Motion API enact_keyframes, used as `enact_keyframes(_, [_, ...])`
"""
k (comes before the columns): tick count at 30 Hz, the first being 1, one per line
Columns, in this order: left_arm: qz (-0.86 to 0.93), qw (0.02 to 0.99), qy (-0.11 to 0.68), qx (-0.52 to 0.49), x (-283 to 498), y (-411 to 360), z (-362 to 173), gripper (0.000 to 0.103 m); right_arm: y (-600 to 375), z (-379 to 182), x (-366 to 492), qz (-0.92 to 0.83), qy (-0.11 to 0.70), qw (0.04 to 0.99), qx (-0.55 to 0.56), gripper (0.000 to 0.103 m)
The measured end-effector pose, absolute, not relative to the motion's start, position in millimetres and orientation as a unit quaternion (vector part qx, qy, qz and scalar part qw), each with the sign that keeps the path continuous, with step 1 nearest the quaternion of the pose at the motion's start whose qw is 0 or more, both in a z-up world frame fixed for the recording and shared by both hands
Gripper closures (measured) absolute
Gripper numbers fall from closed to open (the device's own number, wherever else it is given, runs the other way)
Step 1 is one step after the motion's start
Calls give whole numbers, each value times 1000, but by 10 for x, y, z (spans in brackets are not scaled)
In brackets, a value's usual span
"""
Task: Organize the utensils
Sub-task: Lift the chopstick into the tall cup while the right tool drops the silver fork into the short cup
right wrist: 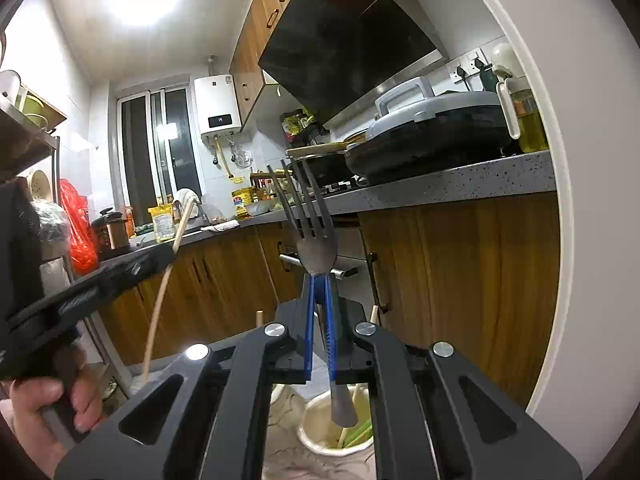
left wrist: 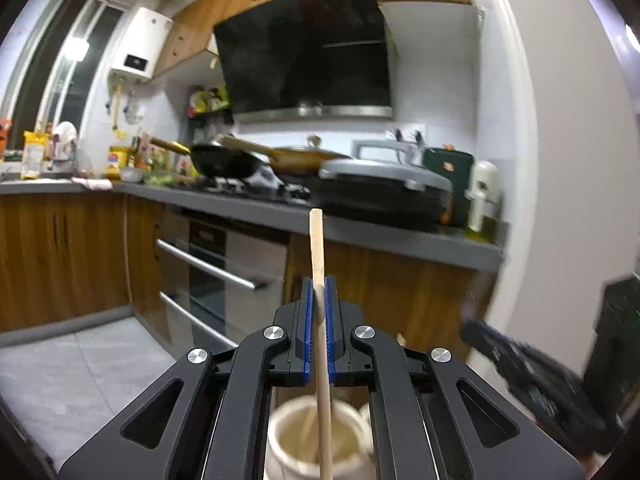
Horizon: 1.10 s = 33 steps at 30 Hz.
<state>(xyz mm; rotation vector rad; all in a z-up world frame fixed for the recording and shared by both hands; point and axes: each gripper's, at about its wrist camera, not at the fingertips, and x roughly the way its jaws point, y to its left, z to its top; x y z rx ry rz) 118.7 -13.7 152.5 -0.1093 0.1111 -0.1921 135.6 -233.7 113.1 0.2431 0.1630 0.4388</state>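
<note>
My left gripper (left wrist: 319, 286) is shut on a wooden chopstick (left wrist: 320, 264) that stands upright, its lower end reaching down into a cream ceramic holder (left wrist: 352, 436) below the jaws. My right gripper (right wrist: 319, 280) is shut on a metal fork (right wrist: 310, 220), tines up, its handle hanging over a second cream holder (right wrist: 316, 428) that contains chopsticks and green sticks. The left gripper (right wrist: 132, 270) with its chopstick (right wrist: 160, 308) also shows at the left of the right wrist view, held by a hand. The right gripper (left wrist: 532, 380) appears blurred at the right of the left wrist view.
A grey kitchen counter (left wrist: 360, 232) runs ahead with a black wok (left wrist: 224, 162), a grey electric griddle (left wrist: 380, 188) and an oil bottle (left wrist: 482, 200). Wooden cabinets and oven drawers (left wrist: 208, 276) stand below. A metal shelf with a red bag (right wrist: 78, 228) is at the left.
</note>
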Motion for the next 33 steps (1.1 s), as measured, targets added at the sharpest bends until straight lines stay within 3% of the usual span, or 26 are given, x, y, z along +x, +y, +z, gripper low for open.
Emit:
enact_keyframes(8, [-81, 995, 12, -54, 1637, -200, 1259, 97, -2271, 793, 1595, 222, 139, 957, 123, 98])
enact_keyframes(21, [-130, 985, 92, -63, 1316, -40, 780, 97, -2113, 564, 1692, 231, 219, 944, 90, 98])
enact_keyframes(33, [-118, 983, 138, -36, 1270, -58, 531, 97, -2073, 497, 1708, 224, 233, 943, 81, 98])
